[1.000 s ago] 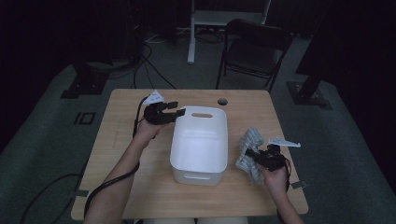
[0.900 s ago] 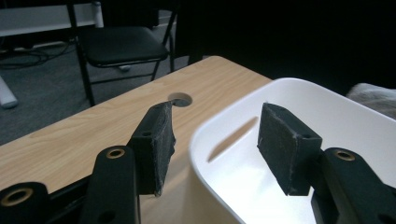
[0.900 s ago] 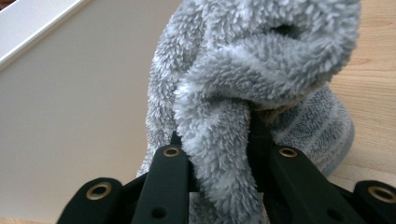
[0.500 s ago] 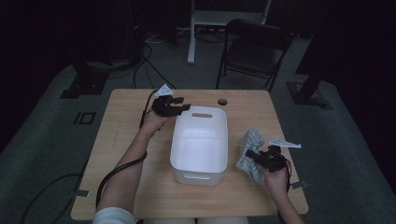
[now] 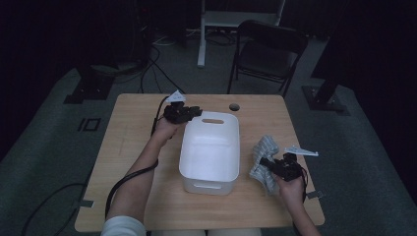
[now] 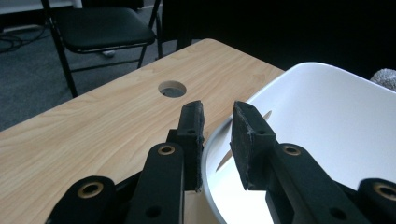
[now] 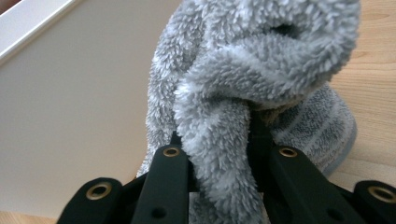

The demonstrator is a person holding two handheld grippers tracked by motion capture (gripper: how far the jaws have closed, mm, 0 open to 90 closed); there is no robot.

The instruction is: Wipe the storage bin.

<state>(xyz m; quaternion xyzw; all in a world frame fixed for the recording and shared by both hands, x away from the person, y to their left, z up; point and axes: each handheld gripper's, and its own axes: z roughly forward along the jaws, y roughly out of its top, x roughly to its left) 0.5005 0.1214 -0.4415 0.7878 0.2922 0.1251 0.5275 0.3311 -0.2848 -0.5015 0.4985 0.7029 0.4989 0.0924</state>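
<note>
Right now the white plastic rectangular tub (image 5: 210,147) sits mid-table on the light wooden table (image 5: 133,147), long axis running away from the person. Left gripper (image 5: 189,112) is at the tub's far left corner; right gripper (image 5: 268,161) is off the tub's right side, on the table's right part.

Left gripper view: the two black jaws straddle the tub's thin white rim (image 6: 212,140), one pad outside over the wood, one inside over the basin. They've just been closing, with the rim between them. A narrow gap still shows on each side of the rim, so probably not clamped yet (angle is poor, hard to be sure). The high view can't resolve this; it just gives a dark lump at the corner. The round cable hole (image 6: 172,88) in the tabletop lies just beyond the jaws.

Right gripper view: jaws pinched on a fold of the grey fluffy striped towel (image 7: 261,74), pile bulging between them, tub wall (image 7: 74,102) close alongside. From the high view the towel (image 5: 260,160) is a bunched heap, near the tub.
</note>
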